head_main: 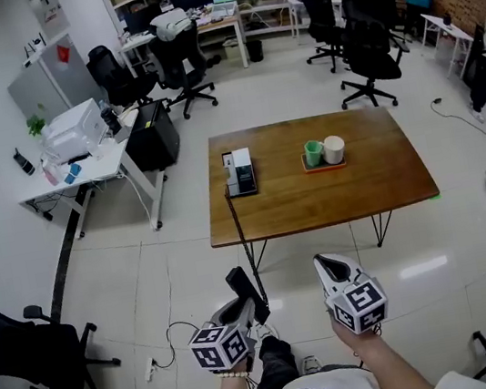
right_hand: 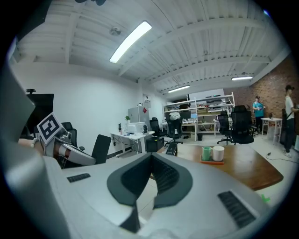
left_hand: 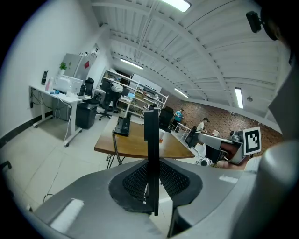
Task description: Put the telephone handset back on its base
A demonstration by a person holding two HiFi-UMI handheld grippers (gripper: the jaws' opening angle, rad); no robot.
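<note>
The telephone base [head_main: 239,173] lies near the left end of the wooden table [head_main: 365,179], well ahead of both grippers. My left gripper [head_main: 243,306] is held low over the floor, shut on the black handset [head_main: 245,292], which sticks up and forward from the jaws. In the left gripper view the handset [left_hand: 151,154] stands edge-on between the pads, with the base [left_hand: 122,126] far beyond. A dark cord [head_main: 242,235] hangs from the base toward the handset. My right gripper [head_main: 330,267] is beside it, shut and empty; in its own view the base [right_hand: 171,149] shows past the jaws.
An orange tray with a green cup [head_main: 314,153] and a white cup [head_main: 334,149] sits mid-table. Office chairs [head_main: 367,53] stand behind the table and another [head_main: 30,354] at the near left. A white desk [head_main: 81,165] is at the left. Cables lie on the floor.
</note>
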